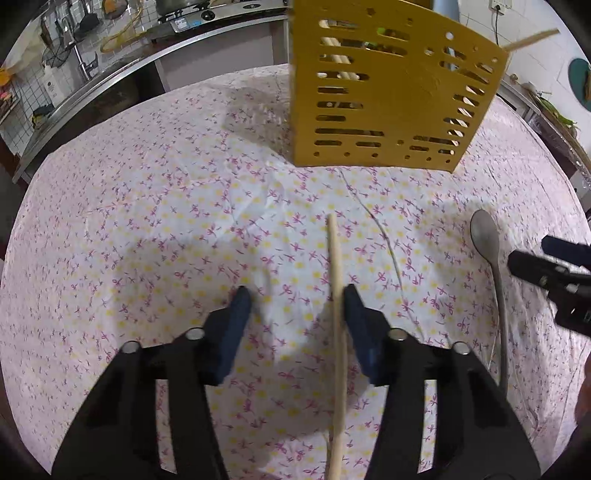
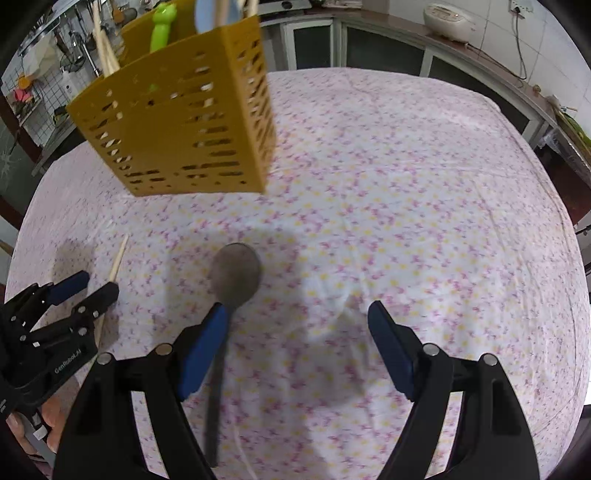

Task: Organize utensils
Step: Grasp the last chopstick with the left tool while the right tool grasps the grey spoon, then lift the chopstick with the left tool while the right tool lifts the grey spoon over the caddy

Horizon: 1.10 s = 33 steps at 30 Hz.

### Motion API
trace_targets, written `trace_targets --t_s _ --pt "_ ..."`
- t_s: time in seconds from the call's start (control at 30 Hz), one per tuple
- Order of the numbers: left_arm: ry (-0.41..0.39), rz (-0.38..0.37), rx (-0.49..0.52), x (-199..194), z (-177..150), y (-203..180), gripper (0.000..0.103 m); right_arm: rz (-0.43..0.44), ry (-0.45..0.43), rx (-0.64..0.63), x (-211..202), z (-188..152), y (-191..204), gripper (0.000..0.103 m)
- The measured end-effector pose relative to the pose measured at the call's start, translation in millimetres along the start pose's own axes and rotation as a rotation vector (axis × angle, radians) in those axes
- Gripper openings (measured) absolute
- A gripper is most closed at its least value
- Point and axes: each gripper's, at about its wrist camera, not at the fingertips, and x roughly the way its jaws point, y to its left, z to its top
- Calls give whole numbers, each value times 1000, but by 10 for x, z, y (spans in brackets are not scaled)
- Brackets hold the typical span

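Observation:
A yellow slotted utensil holder (image 1: pixel 388 99) stands on the floral tablecloth, with chopsticks and a green-handled tool inside; it also shows in the right wrist view (image 2: pixel 184 125). A wooden chopstick (image 1: pixel 338 314) lies on the cloth between my open left gripper's (image 1: pixel 295 306) fingers, close against the right finger. A metal spoon (image 2: pixel 234 277) lies on the cloth; my open right gripper (image 2: pixel 295 321) is over it, the handle beside the left finger. The spoon (image 1: pixel 487 240) and right gripper (image 1: pixel 554 269) show at the right of the left wrist view.
The round table (image 2: pixel 406 221) is covered by a pink-and-yellow floral cloth. Kitchen counters with a stove (image 1: pixel 192 18) and a rice cooker (image 2: pixel 448 20) ring the table. The left gripper (image 2: pixel 85 291) and chopstick (image 2: pixel 118 258) show at the left of the right wrist view.

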Motion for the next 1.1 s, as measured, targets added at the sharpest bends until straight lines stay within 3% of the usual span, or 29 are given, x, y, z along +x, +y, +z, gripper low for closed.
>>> trace_targets --t_s 0.17,0.27,0.37,0.4,0.47,0.6,0.8,1.1 --pt "13 -6 -10 -10 39 110 35 -6 46 -22 92 2 164 76" --pt "19 -17 -12 -2 63 145 30 -4 71 -15 147 19 197 57" --pt "32 -31 -18 12 110 211 23 -13 84 -5 157 44 191 51" --pt "37 -32 -20 23 137 232 18 -17 85 -6 152 58 188 42" --pt "51 -43 -23 50 193 264 15 -14 90 1 146 94 162 32" --pt "78 -51 -27 94 325 321 10 4 100 13 138 141 92 19" --pt "88 -53 -15 134 414 356 6 10 87 -12 71 104 26 11" --pt "49 -97 -60 -5 340 441 5 49 -4 -21 -199 -18 -127 10"
